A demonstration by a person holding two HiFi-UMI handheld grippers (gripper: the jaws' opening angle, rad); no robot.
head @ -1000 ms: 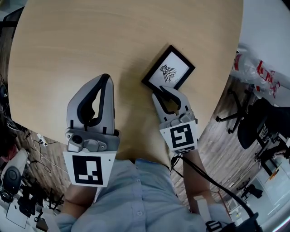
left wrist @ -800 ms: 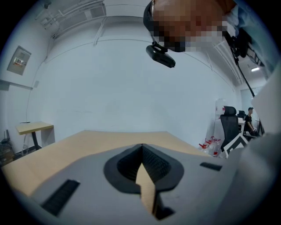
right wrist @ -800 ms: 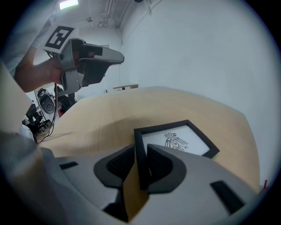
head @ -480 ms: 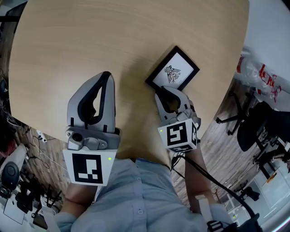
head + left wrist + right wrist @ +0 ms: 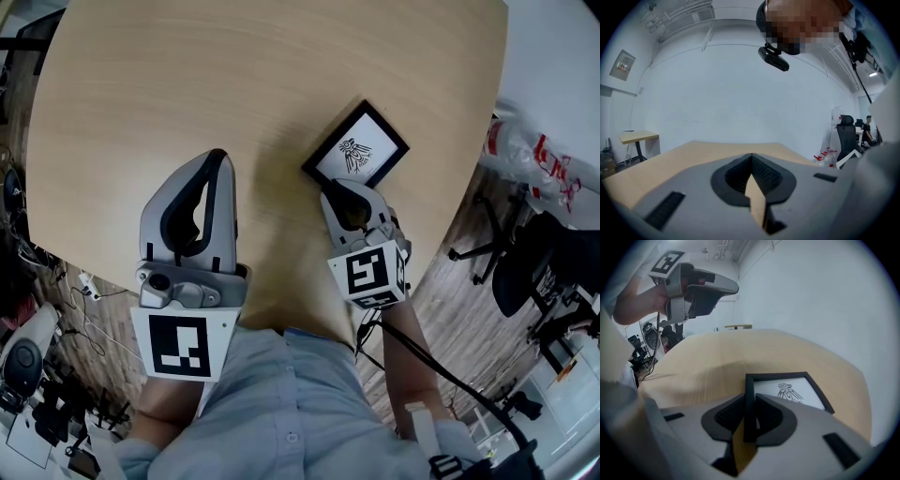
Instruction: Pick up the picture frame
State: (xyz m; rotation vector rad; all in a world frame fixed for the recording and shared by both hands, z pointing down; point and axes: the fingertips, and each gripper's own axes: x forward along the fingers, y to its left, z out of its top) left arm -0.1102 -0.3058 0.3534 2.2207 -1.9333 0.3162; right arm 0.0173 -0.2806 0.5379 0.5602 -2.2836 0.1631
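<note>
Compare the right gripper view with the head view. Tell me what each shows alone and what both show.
Only the right gripper view: the right gripper with its jaws closed on the picture frame at its black edge. Only the head view: that gripper's marker cube, a blue shirt, an office chair. Both: the frame on the wooden table, and the left gripper held above it.

Pale blue buttoned shirt (image 5: 281, 412)
Grey left gripper (image 5: 220, 157) and right gripper (image 5: 339, 187) bear black-and-white marker cubes (image 5: 183, 347); black cable (image 5: 441, 375) trails toward five o'clock.
</note>
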